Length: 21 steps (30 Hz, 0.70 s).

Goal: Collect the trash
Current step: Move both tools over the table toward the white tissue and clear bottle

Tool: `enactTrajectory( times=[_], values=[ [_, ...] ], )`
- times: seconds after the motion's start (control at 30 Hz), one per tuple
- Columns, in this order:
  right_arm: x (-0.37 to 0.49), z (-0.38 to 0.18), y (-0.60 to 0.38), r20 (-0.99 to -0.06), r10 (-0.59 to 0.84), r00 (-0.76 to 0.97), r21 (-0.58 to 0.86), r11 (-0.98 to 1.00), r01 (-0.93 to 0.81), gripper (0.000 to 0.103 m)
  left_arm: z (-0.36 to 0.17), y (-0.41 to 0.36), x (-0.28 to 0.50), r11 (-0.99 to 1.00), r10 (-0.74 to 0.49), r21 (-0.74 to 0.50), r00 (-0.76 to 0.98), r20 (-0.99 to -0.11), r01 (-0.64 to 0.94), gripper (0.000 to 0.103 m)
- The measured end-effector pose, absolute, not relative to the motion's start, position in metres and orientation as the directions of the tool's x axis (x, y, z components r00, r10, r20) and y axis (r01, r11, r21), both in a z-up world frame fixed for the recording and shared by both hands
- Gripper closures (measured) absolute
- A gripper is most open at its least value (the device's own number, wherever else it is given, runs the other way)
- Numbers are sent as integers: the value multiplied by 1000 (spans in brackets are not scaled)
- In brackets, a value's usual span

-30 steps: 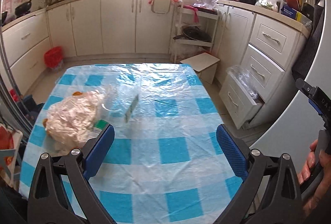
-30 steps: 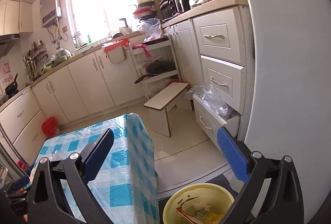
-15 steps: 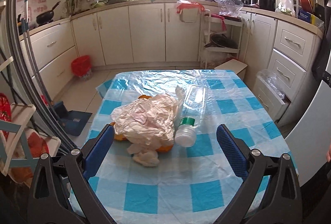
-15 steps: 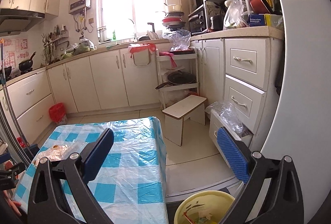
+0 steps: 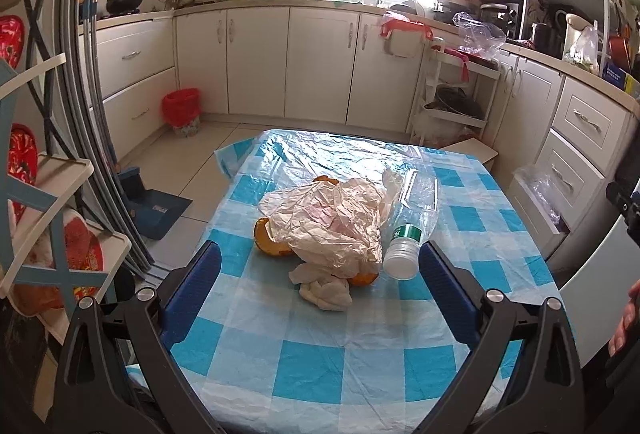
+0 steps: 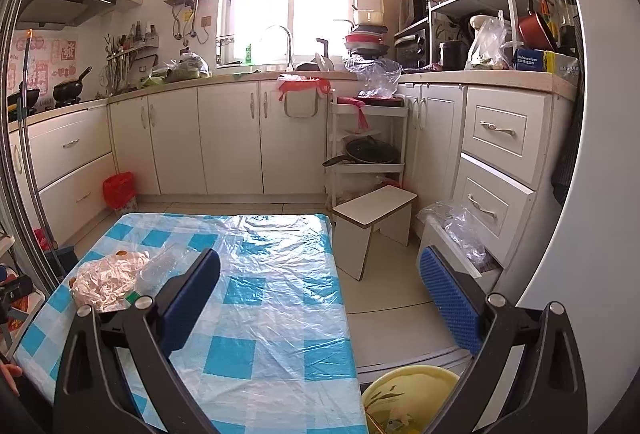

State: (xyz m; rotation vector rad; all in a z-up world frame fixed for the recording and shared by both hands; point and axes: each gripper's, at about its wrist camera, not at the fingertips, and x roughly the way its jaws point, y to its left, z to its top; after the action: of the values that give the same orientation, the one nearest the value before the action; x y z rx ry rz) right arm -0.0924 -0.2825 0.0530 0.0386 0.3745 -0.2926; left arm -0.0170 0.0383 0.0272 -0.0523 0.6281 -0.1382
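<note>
A trash pile lies on the blue-checked table (image 5: 360, 366): a crumpled plastic bag (image 5: 328, 222), orange peels (image 5: 269, 238) under it, a white tissue wad (image 5: 325, 290) and an empty clear bottle (image 5: 412, 218) with a green label on its side. My left gripper (image 5: 320, 286) is open and empty, its fingers either side of the pile, just short of it. My right gripper (image 6: 320, 290) is open and empty over the table's right part; the bag (image 6: 106, 280) shows at its left. A yellow bin (image 6: 404, 398) with trash stands on the floor below it.
White cabinets line the back and right walls. A small white stool (image 6: 374, 222), a shelf cart (image 6: 366, 149) and an open drawer with a plastic bag (image 6: 460, 234) stand right of the table. A red bin (image 5: 181, 111) and a blue dustpan (image 5: 154, 207) are on the left floor.
The left gripper swung left and lower until the trash pile sits centred between its fingers. The right gripper turned left and up, from the floor and bin toward the table.
</note>
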Motion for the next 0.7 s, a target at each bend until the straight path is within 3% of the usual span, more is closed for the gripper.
enactTrajectory(
  times=[0.7],
  values=[
    [-92, 43, -286, -394, -303, 868, -35, 948, 315, 7, 22, 37, -15, 990, -140, -107, 793, -593, 94, 8]
  ],
)
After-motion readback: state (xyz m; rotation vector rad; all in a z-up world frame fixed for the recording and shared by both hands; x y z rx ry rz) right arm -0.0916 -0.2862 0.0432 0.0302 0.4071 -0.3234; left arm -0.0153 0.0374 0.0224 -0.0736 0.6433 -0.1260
